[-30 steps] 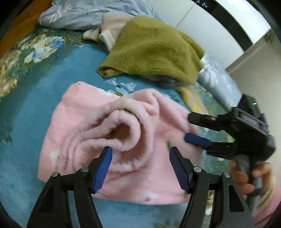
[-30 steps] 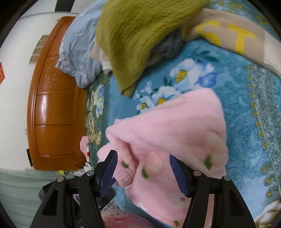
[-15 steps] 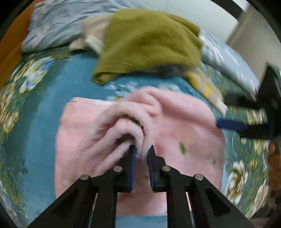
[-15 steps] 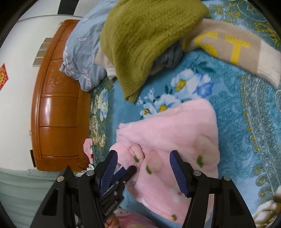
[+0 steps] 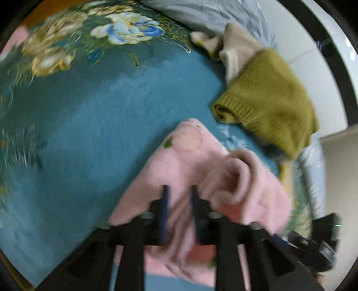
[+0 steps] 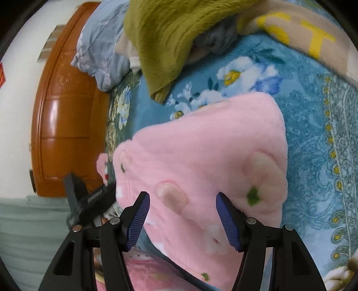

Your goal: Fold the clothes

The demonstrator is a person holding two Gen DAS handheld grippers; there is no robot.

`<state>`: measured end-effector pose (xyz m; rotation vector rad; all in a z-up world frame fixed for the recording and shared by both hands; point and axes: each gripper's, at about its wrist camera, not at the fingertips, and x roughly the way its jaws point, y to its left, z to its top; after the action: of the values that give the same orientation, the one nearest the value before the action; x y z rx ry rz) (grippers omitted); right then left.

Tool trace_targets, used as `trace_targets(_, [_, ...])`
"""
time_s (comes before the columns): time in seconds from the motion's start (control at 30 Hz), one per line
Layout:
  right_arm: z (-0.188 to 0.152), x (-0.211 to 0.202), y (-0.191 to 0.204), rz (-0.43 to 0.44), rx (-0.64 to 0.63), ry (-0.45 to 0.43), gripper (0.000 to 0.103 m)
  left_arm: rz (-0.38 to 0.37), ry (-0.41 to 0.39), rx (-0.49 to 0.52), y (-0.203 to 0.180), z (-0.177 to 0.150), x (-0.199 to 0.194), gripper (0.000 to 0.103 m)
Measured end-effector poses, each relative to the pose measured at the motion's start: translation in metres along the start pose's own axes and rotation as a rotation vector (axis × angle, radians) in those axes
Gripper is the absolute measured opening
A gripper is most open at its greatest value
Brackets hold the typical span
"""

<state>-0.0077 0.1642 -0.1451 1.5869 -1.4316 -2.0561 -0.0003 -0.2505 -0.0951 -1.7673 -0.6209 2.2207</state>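
Note:
A fluffy pink garment (image 5: 190, 161) with green and peach spots lies on the blue floral bedspread (image 5: 85, 125). My left gripper (image 5: 178, 192) is shut on a bunched fold of the pink garment and holds it up; the view is blurred. In the right wrist view the pink garment (image 6: 201, 156) spreads flat in front of my right gripper (image 6: 182, 204), which is open with its fingers just above the cloth's near part. The left gripper (image 6: 89, 197) shows at the garment's left edge there.
An olive knitted sweater (image 5: 268, 100) lies on a pile with a beige garment (image 5: 232, 49) and a grey pillow (image 5: 212, 15) at the back. A beige cloth with yellow letters (image 6: 302, 38) lies far right. A wooden headboard (image 6: 62, 107) stands at the left.
My left gripper closed on the rolled pink fold and has swung left, lifting it. My right gripper stayed open and moved closer over the garment.

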Motion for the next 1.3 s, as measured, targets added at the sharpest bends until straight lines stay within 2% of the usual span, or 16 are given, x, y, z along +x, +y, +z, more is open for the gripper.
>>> trace_targets(0.03, [0.001,-0.001,-0.001,0.003,0.002,-0.001,0.066,-0.027,-0.012,-0.023,0.003,-0.005,-0.005,0.055])
trace_targets(0.1, [0.002,-0.001,0.000,0.001,0.002,-0.001,0.066,-0.074,-0.037,-0.071,0.007,-0.015,-0.017,0.061])
trace_targets(0.2, [0.001,-0.001,0.002,-0.009,-0.004,-0.004,0.066,-0.117,-0.028,-0.022,-0.008,-0.028,-0.021,0.074])
trace_targets(0.27, [0.000,-0.001,0.004,-0.009,-0.005,-0.004,0.066,-0.095,0.007,0.044,-0.023,-0.037,-0.017,0.074])
trace_targets(0.37, [-0.002,-0.002,0.006,-0.006,0.001,-0.008,0.066,0.027,0.067,0.044,-0.027,-0.043,0.000,0.074])
trace_targets(0.43, [-0.004,-0.004,0.006,-0.004,0.003,-0.009,0.066,0.073,0.113,-0.037,-0.013,-0.044,0.014,0.074])
trace_targets(0.53, [-0.005,-0.006,0.006,-0.006,0.008,-0.011,0.066,0.020,0.133,-0.109,-0.004,-0.044,0.024,0.074])
trace_targets(0.73, [-0.004,-0.013,0.010,-0.001,0.009,-0.017,0.066,-0.075,0.119,-0.095,-0.010,-0.046,0.025,0.073])
trace_targets(0.8, [-0.003,-0.014,0.009,-0.006,0.010,-0.020,0.066,-0.076,0.119,-0.097,-0.011,-0.046,0.028,0.072])
trace_targets(0.83, [-0.003,-0.013,0.008,-0.003,0.019,-0.019,0.066,-0.065,0.123,-0.095,-0.012,-0.046,0.031,0.070])
trace_targets(0.9, [-0.004,-0.012,0.005,0.003,0.037,-0.013,0.066,-0.042,0.120,-0.086,-0.014,-0.044,0.033,0.042])
trace_targets(0.97, [-0.004,-0.012,0.005,0.003,0.036,-0.010,0.066,-0.049,0.104,-0.079,-0.015,-0.043,0.032,0.031])
trace_targets(1.07, [-0.005,-0.014,0.008,0.012,0.025,-0.010,0.066,-0.098,0.000,-0.006,-0.029,-0.042,0.012,0.027])
trace_targets(1.17, [-0.007,-0.018,0.016,0.051,-0.013,-0.015,0.066,-0.271,-0.216,0.052,-0.041,-0.043,-0.033,0.027])
trace_targets(1.2, [-0.007,-0.020,0.021,0.071,-0.034,-0.017,0.066,-0.293,-0.266,0.037,-0.038,-0.043,-0.044,0.027])
trace_targets(1.3, [-0.009,-0.023,0.033,0.099,-0.103,-0.029,0.066,-0.167,-0.232,-0.102,-0.006,-0.040,-0.032,0.027])
